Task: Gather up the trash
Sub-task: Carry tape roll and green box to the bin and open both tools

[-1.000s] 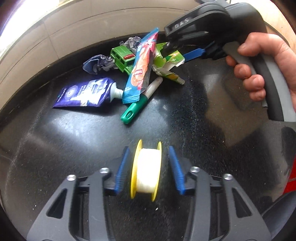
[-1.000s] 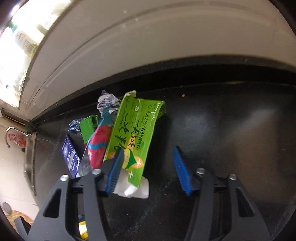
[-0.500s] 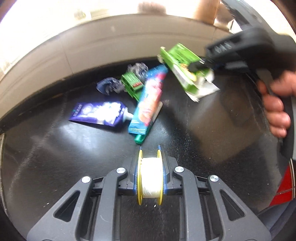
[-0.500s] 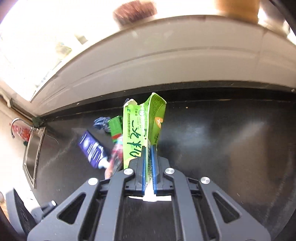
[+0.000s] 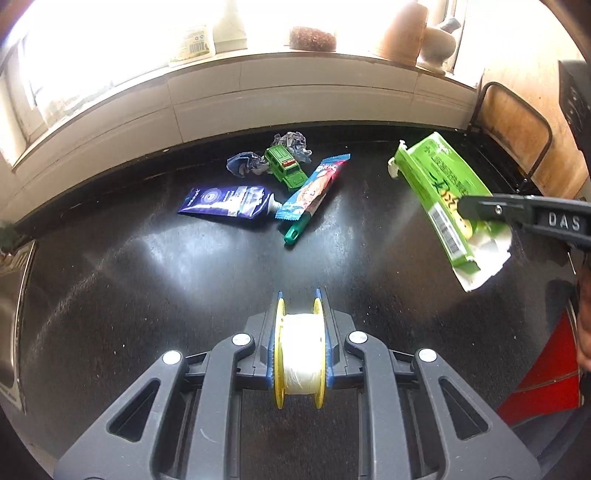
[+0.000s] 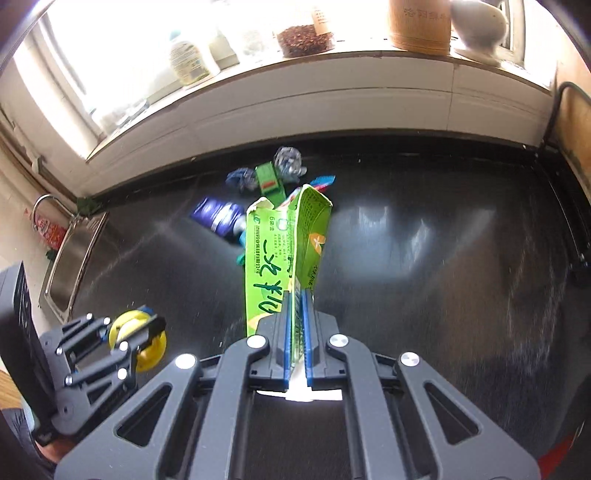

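Observation:
My left gripper (image 5: 300,314) is shut on a yellow spool of white tape (image 5: 300,347), held above the black counter (image 5: 147,295). The same spool (image 6: 138,341) shows at the lower left of the right wrist view. My right gripper (image 6: 295,310) is shut on a flattened green carton (image 6: 284,254), lifted off the counter; in the left wrist view the carton (image 5: 439,192) hangs at the right. On the counter near the wall lie a blue tube (image 5: 225,201), a colourful snack wrapper (image 5: 314,188), a green pen (image 5: 295,230), a green toy car (image 5: 286,166) and crumpled blue paper (image 5: 245,166).
A tiled wall and a windowsill with jars (image 5: 312,37) and a clay pot (image 5: 400,33) run behind the counter. A steel sink (image 6: 70,266) lies at the left end. A chair back (image 5: 517,125) stands at the right. Something red (image 5: 546,373) sits low on the right.
Both grippers closed, the left on the spool and the right on the green carton, then both rose and pulled back from the pile. The carton left the pile and moved right.

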The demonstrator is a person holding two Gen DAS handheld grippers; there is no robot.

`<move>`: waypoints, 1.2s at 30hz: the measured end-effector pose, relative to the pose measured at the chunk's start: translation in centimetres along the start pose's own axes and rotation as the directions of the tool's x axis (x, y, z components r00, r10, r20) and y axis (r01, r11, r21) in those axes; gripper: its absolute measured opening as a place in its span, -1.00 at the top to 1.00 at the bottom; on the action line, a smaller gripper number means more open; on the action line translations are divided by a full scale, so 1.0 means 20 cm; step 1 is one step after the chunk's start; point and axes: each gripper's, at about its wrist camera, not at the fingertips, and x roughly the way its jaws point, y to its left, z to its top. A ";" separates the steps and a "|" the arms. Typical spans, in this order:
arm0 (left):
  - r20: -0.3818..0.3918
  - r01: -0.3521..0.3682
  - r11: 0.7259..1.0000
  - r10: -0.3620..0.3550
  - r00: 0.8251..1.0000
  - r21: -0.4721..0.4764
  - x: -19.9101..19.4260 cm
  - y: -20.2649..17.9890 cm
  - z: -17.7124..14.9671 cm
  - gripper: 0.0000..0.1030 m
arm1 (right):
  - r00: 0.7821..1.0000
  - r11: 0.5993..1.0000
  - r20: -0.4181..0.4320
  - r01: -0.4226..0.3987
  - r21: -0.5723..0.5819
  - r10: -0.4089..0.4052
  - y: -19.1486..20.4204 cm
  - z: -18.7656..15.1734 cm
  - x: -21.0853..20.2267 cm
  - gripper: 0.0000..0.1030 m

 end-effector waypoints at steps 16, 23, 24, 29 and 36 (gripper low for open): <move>0.100 -0.118 0.981 0.134 0.986 -0.154 -0.36 0.25 -0.10 0.66 | 0.995 0.980 0.052 -0.074 -0.185 0.085 0.35 0.00 -0.16 0.88; 0.080 -0.305 0.871 0.361 0.929 -0.386 -0.72 0.68 -0.40 0.66 | 0.957 0.859 -0.056 -0.281 -0.428 0.285 1.06 -0.04 -0.05 0.88; 0.065 -0.330 0.846 0.391 0.918 -0.419 -0.76 0.73 -0.46 0.66 | 0.945 0.830 -0.086 -0.318 -0.458 0.314 1.18 -0.07 -0.03 0.88; -0.064 -0.446 0.673 0.511 0.857 -0.590 -0.99 1.03 -0.91 0.66 | 0.874 0.666 -0.272 -0.483 -0.569 0.402 1.78 -0.31 0.08 0.88; -0.263 -0.513 0.426 0.519 0.813 -0.746 -1.10 1.29 -1.59 0.66 | 0.759 0.460 -0.538 -0.651 -0.604 0.368 2.40 -0.85 0.29 0.88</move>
